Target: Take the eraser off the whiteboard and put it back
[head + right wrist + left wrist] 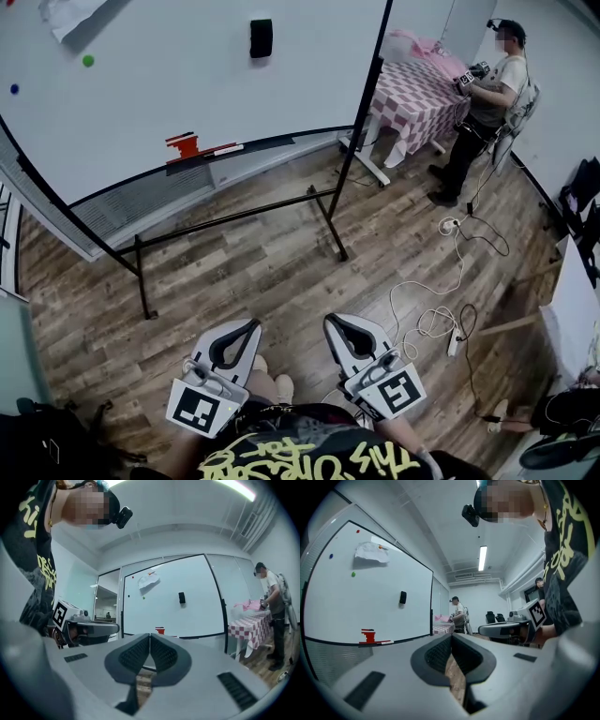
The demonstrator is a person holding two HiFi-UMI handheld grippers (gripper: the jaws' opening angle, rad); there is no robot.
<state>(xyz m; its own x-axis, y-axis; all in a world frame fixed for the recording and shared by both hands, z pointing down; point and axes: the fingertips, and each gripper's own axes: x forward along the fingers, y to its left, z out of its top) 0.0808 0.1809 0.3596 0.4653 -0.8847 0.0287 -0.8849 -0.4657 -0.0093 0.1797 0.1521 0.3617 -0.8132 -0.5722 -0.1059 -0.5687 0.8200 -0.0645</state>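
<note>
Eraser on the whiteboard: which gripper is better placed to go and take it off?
Right, narrowly. The right gripper points almost at the eraser, which sits near the middle of its view; the left gripper sees it further off-centre. Both are shut, empty and far away.

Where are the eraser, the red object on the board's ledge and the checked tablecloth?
eraser [261,37], head view, middle of its black face.
red object [186,146], head view, middle of its body.
checked tablecloth [412,94], head view, its top surface.
</note>
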